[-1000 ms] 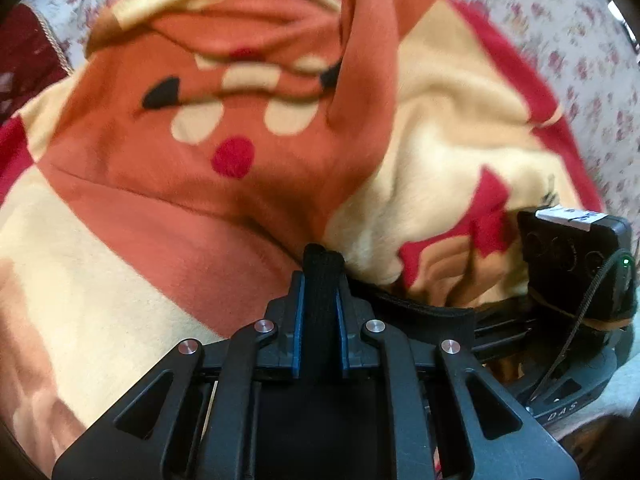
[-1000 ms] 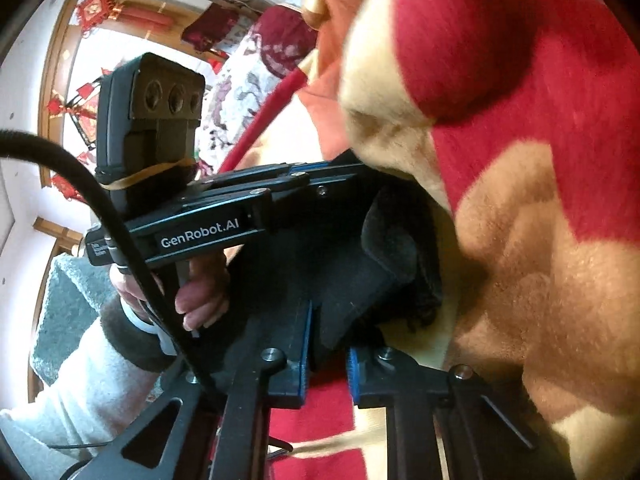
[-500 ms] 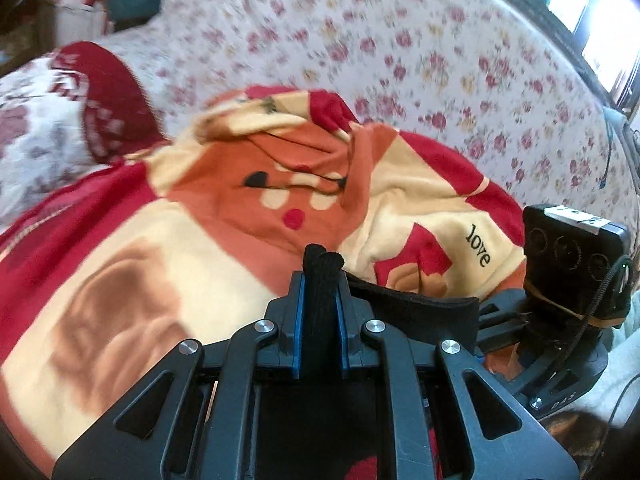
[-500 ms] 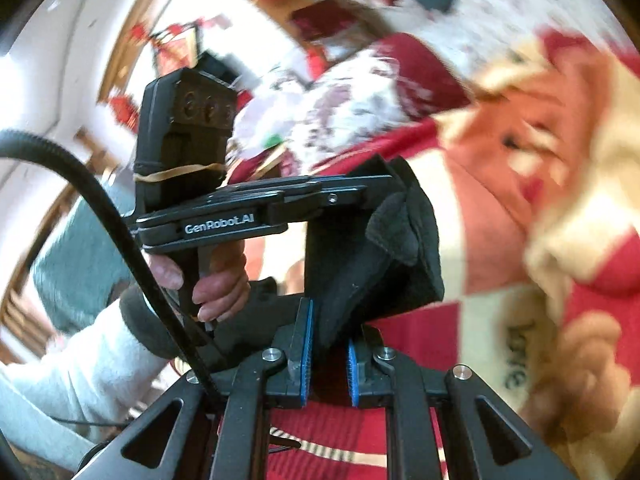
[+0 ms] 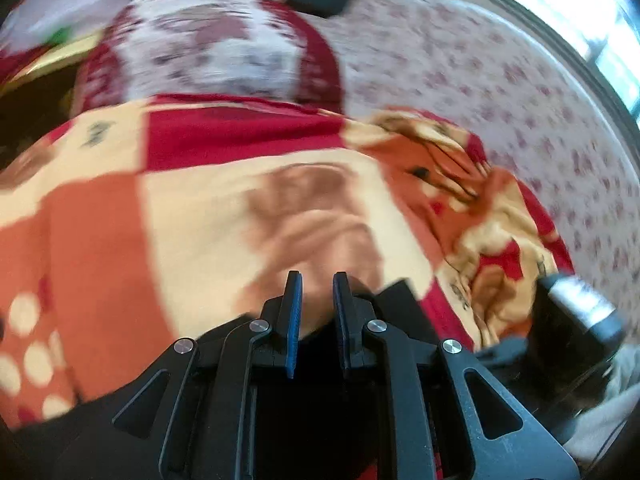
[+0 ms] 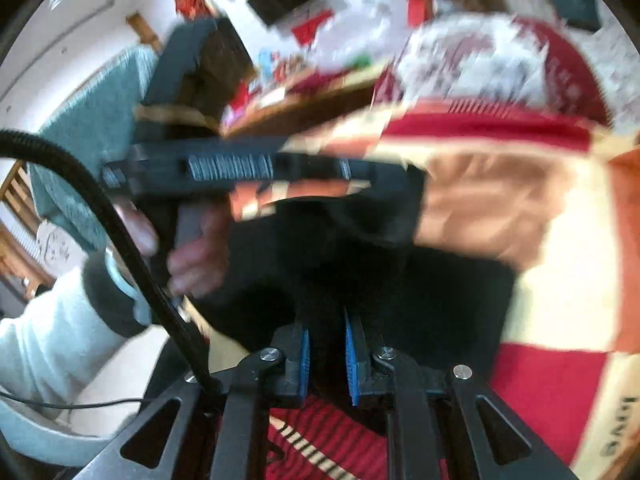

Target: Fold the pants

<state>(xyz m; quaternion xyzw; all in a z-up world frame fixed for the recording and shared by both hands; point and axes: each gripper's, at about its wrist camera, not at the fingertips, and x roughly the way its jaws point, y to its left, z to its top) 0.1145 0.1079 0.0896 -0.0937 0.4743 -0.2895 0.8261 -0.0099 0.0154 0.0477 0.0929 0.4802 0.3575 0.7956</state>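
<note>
The black pants (image 6: 360, 272) lie bunched on a red, orange and cream fleece blanket (image 5: 200, 220). In the left wrist view my left gripper (image 5: 317, 280) has its jaws slightly apart with blanket showing between them; black cloth (image 5: 400, 300) lies just right of it and under it. In the right wrist view my right gripper (image 6: 326, 328) has black pants cloth between its blue pads. The left gripper's body (image 6: 240, 168) crosses that view above the pants. Both views are motion-blurred.
A floral-covered sofa (image 5: 500, 92) runs behind the blanket, with a red and white cushion (image 5: 216, 48) at its left. The person's hand and pale sleeve (image 6: 60, 320) are at the left. The right gripper's body (image 5: 576, 312) sits at the right edge.
My left gripper has opened and let go of the black pants edge it held. Both grippers have swung left and back over the blanket. The right gripper still holds black cloth.
</note>
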